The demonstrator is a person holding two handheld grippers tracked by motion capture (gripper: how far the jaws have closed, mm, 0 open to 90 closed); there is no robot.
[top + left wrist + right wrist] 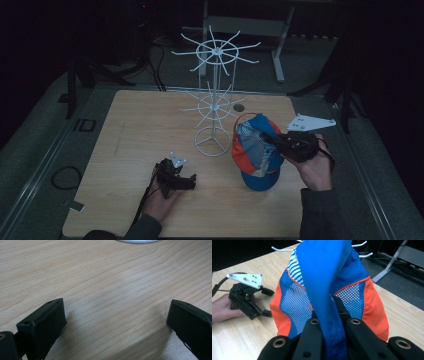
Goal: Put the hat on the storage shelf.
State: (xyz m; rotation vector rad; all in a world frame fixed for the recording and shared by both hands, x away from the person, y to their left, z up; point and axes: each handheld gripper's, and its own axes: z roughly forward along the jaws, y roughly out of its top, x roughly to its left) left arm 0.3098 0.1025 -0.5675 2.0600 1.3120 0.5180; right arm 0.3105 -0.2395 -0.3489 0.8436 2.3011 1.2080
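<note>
Cap (256,152), blue and orange with mesh panels, is held up off the desk (130,130) near its right edge, toward the front, just beside the base ring of the white wire rack (214,95). High view: the right gripper (280,145) pinches the cap by a strip of blue fabric so the crown hangs open and the brim points down at the front edge. Judging from that, holding it by a thin edge leaves the hollow free to go over one of the rack's prongs. The rack stands at the middle of the desk toward the back edge, two tiers of spokes, all bare. The left gripper (189,181) rests low on the desk near the front edge, left of the rack base, hand (160,200) under it; probably parked out of the way, ready to steady the rack or the cap.

Left gripper view: jaws spread wide, nothing between them, just wood grain of the desk (105,290). A sliver of the rack base (137,241) shows at the top edge, well apart from the jaws.

Right gripper view: jaws pressed together on the blue strip of the cap (322,285), which rises straight up between them. Mesh and orange panels drape either side. Rack prongs (280,249) poke out behind the cap, near. The left gripper (268,302) lies beyond on the desk (234,335), jaws apart, grey plate on top.
</note>
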